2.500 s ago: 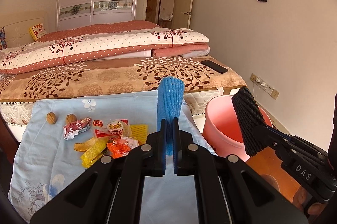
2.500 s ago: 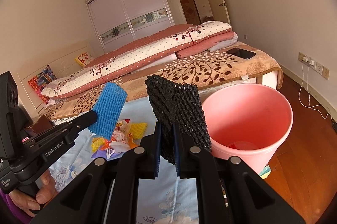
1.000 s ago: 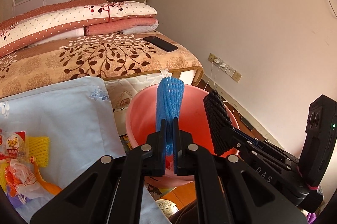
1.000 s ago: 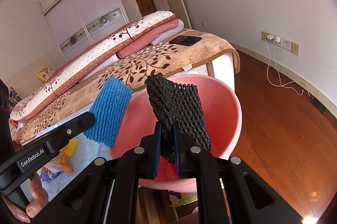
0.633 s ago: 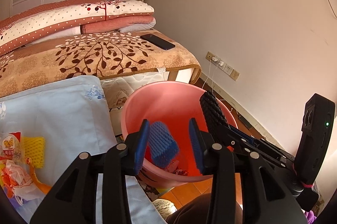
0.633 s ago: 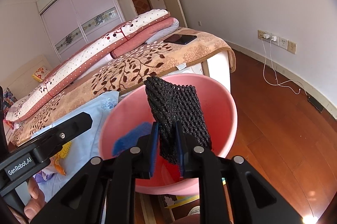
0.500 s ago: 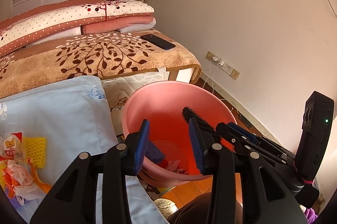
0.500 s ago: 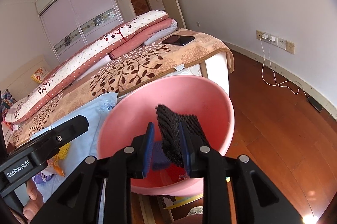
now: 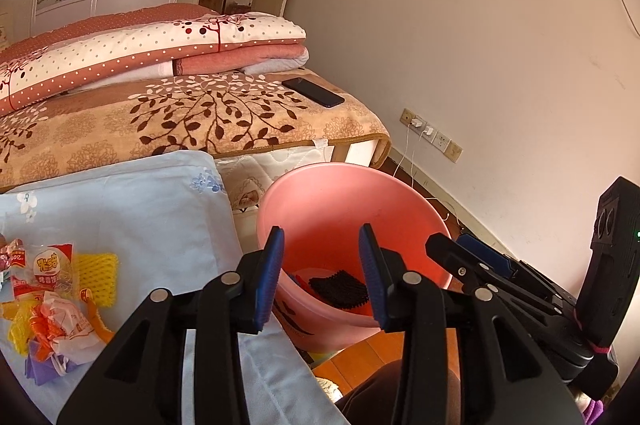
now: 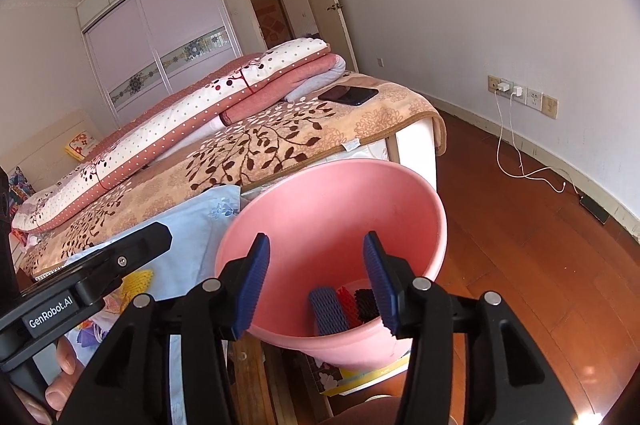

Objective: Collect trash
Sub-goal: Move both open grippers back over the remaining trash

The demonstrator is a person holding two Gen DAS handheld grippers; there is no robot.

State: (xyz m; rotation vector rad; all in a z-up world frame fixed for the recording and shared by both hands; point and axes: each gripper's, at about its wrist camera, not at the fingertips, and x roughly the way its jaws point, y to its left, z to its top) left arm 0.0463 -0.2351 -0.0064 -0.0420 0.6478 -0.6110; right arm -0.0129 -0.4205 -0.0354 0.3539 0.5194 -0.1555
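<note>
Presently, in the left wrist view, I find the left gripper (image 9: 322, 279) at lower centre with its blue-padded fingers (image 9: 269, 285) spread wide and nothing between them, held over the near rim of the pink bucket (image 9: 304, 193). Through the gap I see the black foam net (image 9: 339, 289) lying on the bucket floor. The right gripper (image 9: 460, 253) enters from the lower right of that frame, its tip above the bucket's right rim. In the right wrist view, the right gripper (image 10: 316, 277) sits at lower centre, its jaws likewise parted and empty, above the same pink bucket (image 10: 400, 193). At the bottom of the bucket I note the blue foam net (image 10: 329, 309) at left, a red net piece (image 10: 347, 299) touching it in the middle, and the black foam net (image 10: 366, 301) at right, partly hidden by the right finger. The left gripper (image 10: 132, 249) shows from the side at mid-left of this frame. Uncollected trash remains on the light blue cloth (image 9: 132, 197) at the lower left of the left wrist view: a yellow foam net (image 9: 98, 279), a snack wrapper (image 9: 44, 271) just beside it, and crumpled orange and white wrappers (image 9: 66, 325) below. A dark phone (image 9: 313, 92) rests on the leaf-patterned blanket (image 9: 180, 121) in the upper middle.
</note>
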